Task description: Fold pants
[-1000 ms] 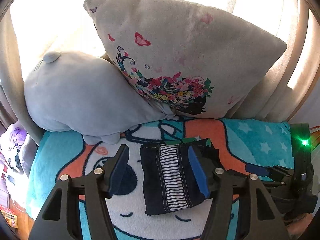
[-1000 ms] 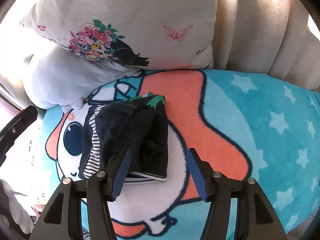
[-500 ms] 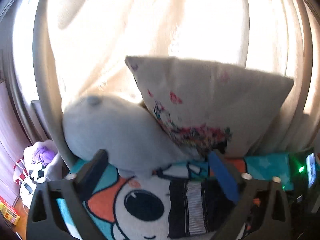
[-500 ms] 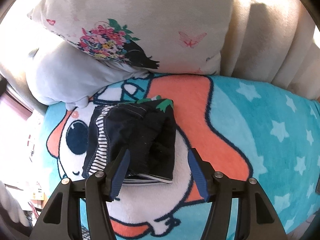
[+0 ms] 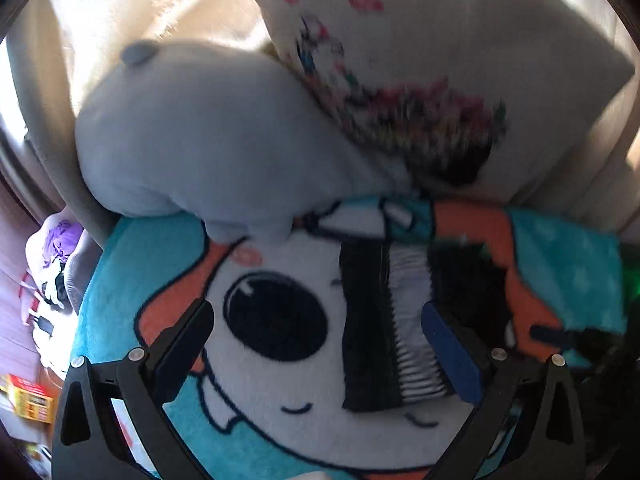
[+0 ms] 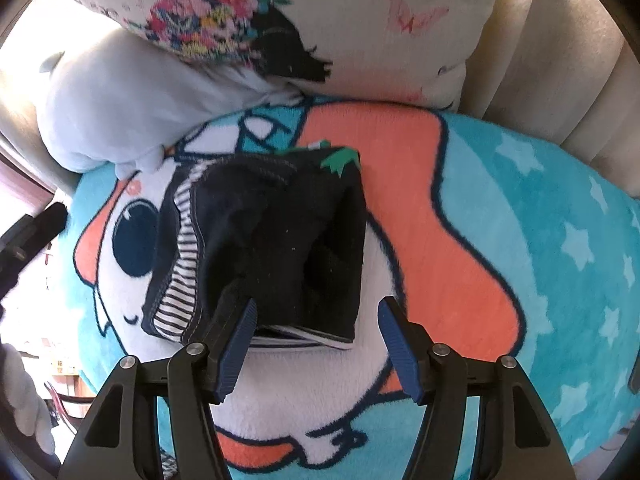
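The pants (image 6: 276,248) are lying as a compact dark bundle on the cartoon-print fleece blanket (image 6: 500,208), over the white face of the printed character, just in front of the grey plush toy (image 5: 208,140) and the floral pillow (image 6: 360,20). A striped lining is showing along one edge, and a green patch is peeking out at the far corner.

The left tool (image 5: 316,334) is hanging above the blanket with its jaws spread as wide as they go and nothing between them; its right-hand pad is overlapping the striped band in the picture, though whether it is touching cannot be told through the blur. The right tool (image 6: 316,336) is sitting at a middling width, straddling the near edge of the bundle without pinching it.

Judging by the small, layered, roughly square shape, the folding is looking essentially done. What is remaining, if anything, is probably tidying the loose striped flap and squaring the edges.
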Demonstrator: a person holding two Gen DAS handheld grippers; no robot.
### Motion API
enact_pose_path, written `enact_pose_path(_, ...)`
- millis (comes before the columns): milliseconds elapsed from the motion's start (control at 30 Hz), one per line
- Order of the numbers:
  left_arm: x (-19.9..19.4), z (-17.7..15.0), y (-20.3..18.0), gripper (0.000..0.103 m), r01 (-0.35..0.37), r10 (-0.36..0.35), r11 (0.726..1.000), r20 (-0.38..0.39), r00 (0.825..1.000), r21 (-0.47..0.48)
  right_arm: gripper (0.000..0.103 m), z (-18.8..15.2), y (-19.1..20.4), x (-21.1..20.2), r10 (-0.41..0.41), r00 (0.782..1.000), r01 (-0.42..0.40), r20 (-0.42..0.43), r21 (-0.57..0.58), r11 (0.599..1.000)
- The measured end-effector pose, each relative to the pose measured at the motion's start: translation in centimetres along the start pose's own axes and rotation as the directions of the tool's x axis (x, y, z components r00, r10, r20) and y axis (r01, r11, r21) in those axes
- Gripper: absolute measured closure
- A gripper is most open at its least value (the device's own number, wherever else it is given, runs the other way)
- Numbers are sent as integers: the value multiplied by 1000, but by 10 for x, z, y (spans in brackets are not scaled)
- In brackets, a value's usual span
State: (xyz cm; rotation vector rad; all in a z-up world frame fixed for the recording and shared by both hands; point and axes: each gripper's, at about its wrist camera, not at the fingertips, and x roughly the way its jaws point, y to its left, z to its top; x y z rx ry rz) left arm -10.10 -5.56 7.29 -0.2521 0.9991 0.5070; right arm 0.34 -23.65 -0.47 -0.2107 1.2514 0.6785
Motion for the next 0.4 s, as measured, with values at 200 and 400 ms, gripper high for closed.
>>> enact_pose_path(200,18,-14,-7,0,19,-15,999,-93,996,35,32,0,0,10,-15,1000,15,-16,-3,1000)
enact_pose_path(400,24,-13,-9,0,21,-15,999,-130,991,49,31,2,2,14,-13,1000,13,-24,-2,1000)
